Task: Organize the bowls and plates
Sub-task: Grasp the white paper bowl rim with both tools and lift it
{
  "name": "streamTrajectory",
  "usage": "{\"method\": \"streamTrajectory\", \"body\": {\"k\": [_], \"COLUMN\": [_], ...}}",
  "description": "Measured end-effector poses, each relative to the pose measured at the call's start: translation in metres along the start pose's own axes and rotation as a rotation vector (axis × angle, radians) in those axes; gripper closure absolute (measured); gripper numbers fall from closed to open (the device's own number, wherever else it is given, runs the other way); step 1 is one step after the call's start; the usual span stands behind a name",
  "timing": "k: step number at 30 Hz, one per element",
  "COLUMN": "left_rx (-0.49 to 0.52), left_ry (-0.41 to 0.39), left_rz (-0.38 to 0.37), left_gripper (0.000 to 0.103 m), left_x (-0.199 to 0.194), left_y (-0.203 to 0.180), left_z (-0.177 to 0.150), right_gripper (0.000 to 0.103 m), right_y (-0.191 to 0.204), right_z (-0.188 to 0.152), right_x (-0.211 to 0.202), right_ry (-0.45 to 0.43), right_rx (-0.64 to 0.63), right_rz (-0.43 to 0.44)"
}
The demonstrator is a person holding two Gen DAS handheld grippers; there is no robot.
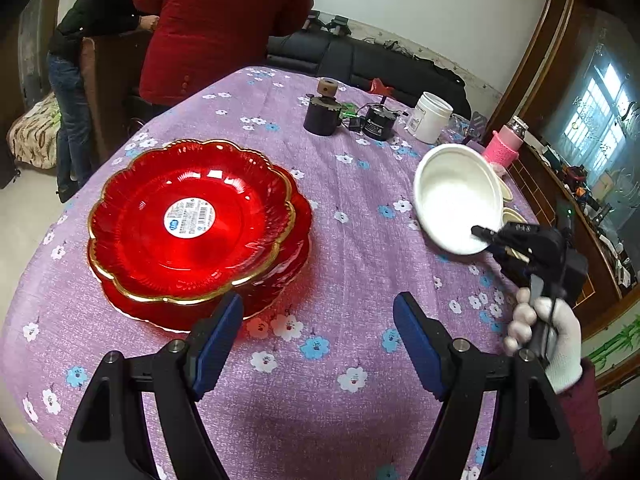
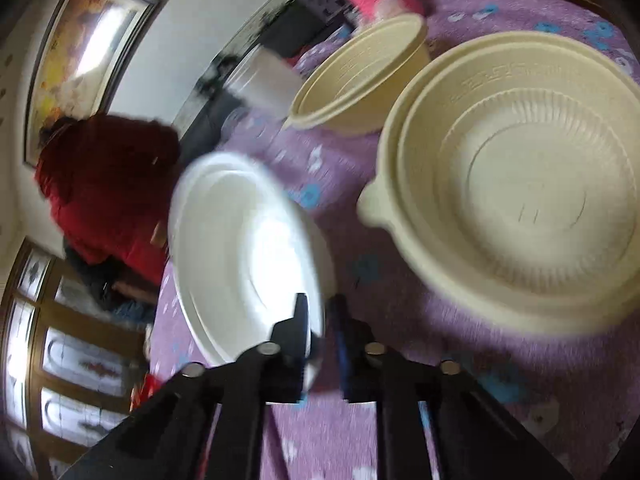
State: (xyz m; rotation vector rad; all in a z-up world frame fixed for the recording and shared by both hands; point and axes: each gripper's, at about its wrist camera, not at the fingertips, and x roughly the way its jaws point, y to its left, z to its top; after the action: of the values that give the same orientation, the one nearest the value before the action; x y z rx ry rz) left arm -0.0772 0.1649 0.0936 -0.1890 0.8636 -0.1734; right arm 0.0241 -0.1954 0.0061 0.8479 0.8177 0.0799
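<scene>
A stack of red gold-rimmed plates (image 1: 192, 232) sits on the purple flowered tablecloth (image 1: 352, 280) at the left. My left gripper (image 1: 318, 316) is open and empty, just in front of the stack's near edge. My right gripper (image 1: 486, 236) is shut on the rim of a white bowl (image 1: 456, 196) and holds it tilted above the cloth at the right. In the right wrist view the gripper (image 2: 322, 312) pinches the white bowl (image 2: 244, 256). A large cream bowl (image 2: 516, 184) and a smaller cream bowl (image 2: 360, 76) stand on the cloth beyond it.
At the table's far side stand a dark cup (image 1: 322, 114), a black round device (image 1: 378, 122), a white jar (image 1: 430, 118) and a pink bottle (image 1: 504, 144). A person in red (image 1: 216, 28) stands behind the table. A wooden cabinet (image 1: 560, 200) is at the right.
</scene>
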Motion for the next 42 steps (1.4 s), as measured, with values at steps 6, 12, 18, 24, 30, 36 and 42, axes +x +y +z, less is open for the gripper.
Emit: {"method": "streamTrajectory", "body": {"k": [6, 12, 18, 24, 30, 36, 42], "left_rx": [0.027, 0.062, 0.103, 0.129, 0.112, 0.034, 0.076], "left_ry": [-0.001, 0.021, 0.021, 0.049, 0.055, 0.103, 0.168], "left_rz": [-0.004, -0.029, 0.0, 0.002, -0.037, -0.04, 0.034], "left_gripper": [0.026, 0.026, 0.026, 0.026, 0.026, 0.027, 0.027], "left_x": [0.001, 0.008, 0.008, 0.02, 0.051, 0.123, 0.19], "left_y": [-0.012, -0.036, -0.053, -0.067, -0.088, -0.106, -0.127], "left_z": [0.003, 0.001, 0.0, 0.016, 0.066, 0.113, 0.128], "right_gripper": [0.093, 0.072, 0.036, 0.04, 0.087, 0.093, 0.093], "right_y": [-0.002, 0.001, 0.004, 0.021, 0.011, -0.001, 0.002], "right_z": [-0.027, -0.024, -0.008, 0.004, 0.007, 0.013, 0.014], "right_x": [-0.019, -0.04, -0.026, 0.003, 0.009, 0.015, 0.015], "right_ry": [0.19, 0.082, -0.012, -0.043, -0.042, -0.016, -0.013], "right_rx": [-0.038, -0.113, -0.028, -0.076, -0.113, -0.108, -0.143], "right_rz": [0.111, 0.03, 0.091, 0.043, -0.018, -0.026, -0.026]}}
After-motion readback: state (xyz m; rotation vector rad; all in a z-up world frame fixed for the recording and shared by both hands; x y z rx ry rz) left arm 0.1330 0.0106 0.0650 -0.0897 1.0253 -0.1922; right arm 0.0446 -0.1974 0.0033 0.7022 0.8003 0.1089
